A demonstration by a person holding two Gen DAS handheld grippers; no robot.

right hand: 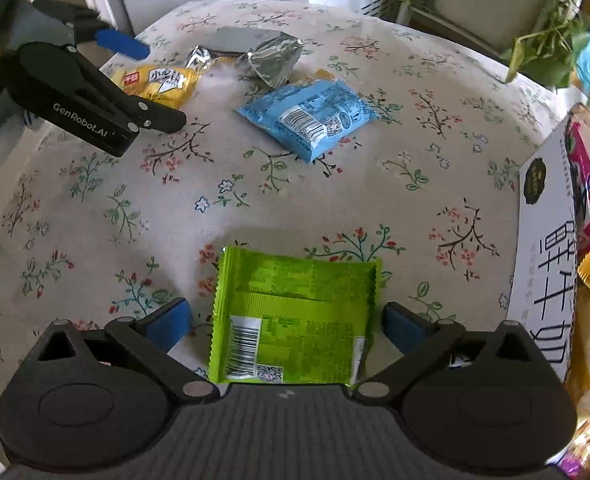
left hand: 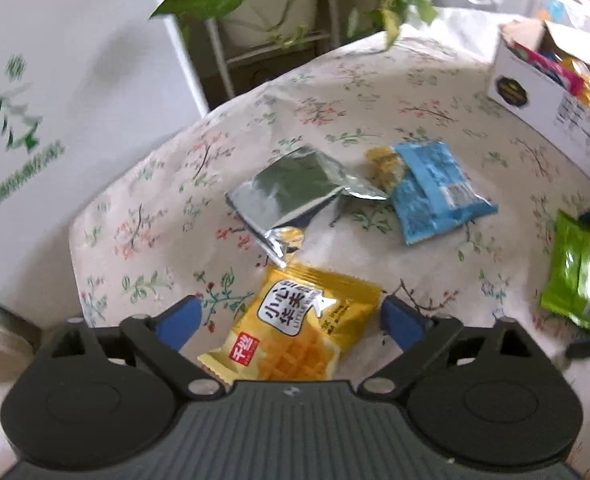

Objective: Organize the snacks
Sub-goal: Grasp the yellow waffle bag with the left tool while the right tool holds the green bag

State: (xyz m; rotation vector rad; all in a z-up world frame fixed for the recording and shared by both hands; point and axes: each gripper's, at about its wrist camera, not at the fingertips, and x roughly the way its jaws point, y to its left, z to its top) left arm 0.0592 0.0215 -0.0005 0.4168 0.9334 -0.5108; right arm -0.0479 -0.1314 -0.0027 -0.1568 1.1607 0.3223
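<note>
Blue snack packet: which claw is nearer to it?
Left. The left claw hangs over the yellow packet beside the blue packet; the right claw straddles the green packet, farther away.

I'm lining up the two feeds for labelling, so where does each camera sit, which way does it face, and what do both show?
Left wrist: on the left gripper, looking down at the yellow packet between its open blue pads.
Right wrist: on the right gripper, looking down at the green packet between its open pads; the left gripper shows at upper left.
Shared: floral tablecloth, blue packet, silver packet, white snack box.
</note>
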